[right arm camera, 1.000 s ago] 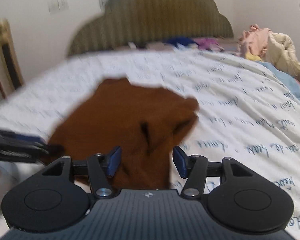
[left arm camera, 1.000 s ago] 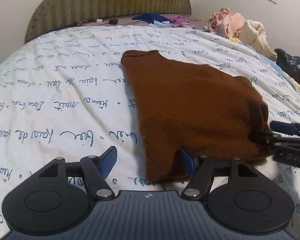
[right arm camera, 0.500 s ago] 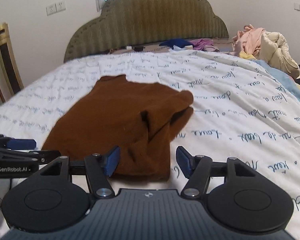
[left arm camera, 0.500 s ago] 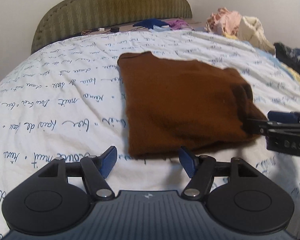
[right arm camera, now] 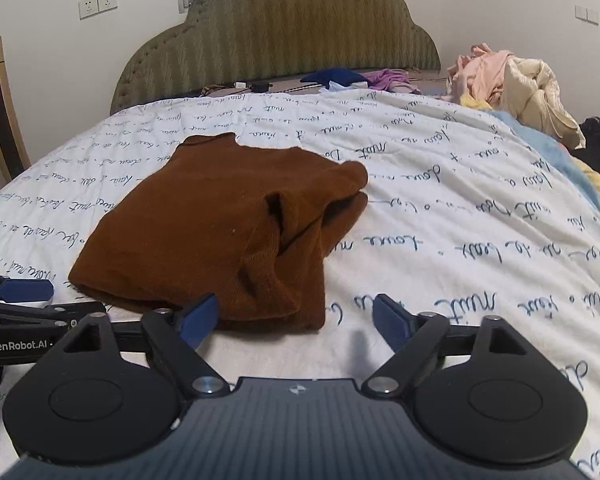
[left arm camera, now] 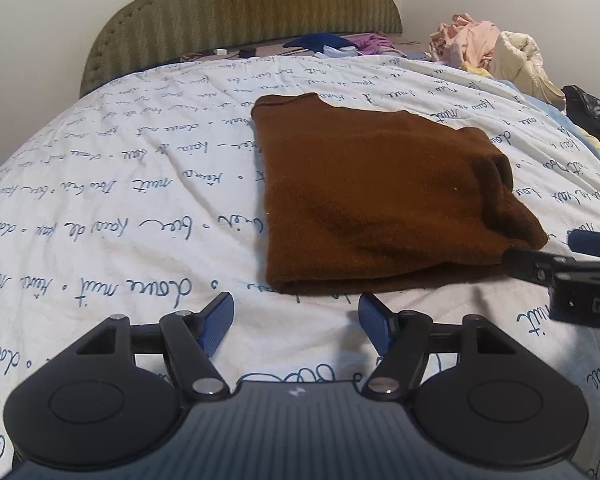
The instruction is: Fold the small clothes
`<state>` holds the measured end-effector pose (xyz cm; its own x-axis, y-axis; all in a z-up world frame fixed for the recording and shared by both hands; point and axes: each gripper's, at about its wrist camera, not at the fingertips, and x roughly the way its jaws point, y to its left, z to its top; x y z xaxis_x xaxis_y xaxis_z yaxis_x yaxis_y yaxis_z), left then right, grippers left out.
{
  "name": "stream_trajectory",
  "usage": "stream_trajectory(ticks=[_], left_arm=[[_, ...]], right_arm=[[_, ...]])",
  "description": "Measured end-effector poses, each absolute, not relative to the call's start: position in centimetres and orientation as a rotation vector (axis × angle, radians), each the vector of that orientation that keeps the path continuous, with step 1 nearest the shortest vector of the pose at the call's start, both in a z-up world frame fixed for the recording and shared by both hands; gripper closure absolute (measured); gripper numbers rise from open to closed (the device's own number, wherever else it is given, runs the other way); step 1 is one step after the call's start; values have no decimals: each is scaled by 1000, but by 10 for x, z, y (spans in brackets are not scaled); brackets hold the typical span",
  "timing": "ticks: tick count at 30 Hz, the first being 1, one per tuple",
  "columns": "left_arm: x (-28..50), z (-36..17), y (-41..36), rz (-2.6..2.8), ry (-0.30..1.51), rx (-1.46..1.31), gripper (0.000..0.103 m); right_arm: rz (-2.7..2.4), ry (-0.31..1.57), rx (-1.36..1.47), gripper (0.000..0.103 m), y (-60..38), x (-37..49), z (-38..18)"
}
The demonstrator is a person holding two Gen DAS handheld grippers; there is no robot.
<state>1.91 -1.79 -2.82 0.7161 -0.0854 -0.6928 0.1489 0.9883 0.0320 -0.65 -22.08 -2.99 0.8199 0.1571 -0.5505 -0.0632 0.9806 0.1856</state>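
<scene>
Now both grippers, left (left arm camera: 296,320) and right (right arm camera: 296,316), have released wide and backed off; brown sweater (left arm camera: 372,196) lies folded.

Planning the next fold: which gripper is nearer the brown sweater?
Right. The right gripper has one finger at the brown sweater's near hem; the left gripper sits just short.

The folded garment (left arm camera: 364,200) is lying on the bed cover (left arm camera: 140,184), toward the middle of the bed. The left tool (left arm camera: 296,322) is sitting just before the garment's near edge, apart from it. The right tool (right arm camera: 294,316) is sitting before the garment's near right corner, its left finger (right arm camera: 198,316) overlapping that edge in the view. Behind the garment the headboard (right arm camera: 276,36) is standing against the wall. A heap of clothes (right arm camera: 512,88) is lying at the bed's far right.
</scene>
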Motion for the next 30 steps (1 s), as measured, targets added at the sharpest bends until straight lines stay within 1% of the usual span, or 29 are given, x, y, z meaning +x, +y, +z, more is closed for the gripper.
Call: stream_trajectory(ticks=[1, 3, 5, 19, 30], left_arm=[[18, -28, -17, -124, 759, 85, 29], [16, -28, -16, -116, 757, 80, 29], [14, -29, -17, -115, 761, 78, 29], [-1, -35, -13, -83, 771, 70, 29], [-9, -41, -12, -63, 757, 86, 24]], right_arm=[[117, 600, 162, 11, -220, -8, -30], [116, 600, 164, 4, -220, -11, -30], [115, 600, 169, 2, -220, -14, -29], [95, 609, 179, 0, -217, -31, -28], [95, 623, 193, 0, -216, -40, -31]])
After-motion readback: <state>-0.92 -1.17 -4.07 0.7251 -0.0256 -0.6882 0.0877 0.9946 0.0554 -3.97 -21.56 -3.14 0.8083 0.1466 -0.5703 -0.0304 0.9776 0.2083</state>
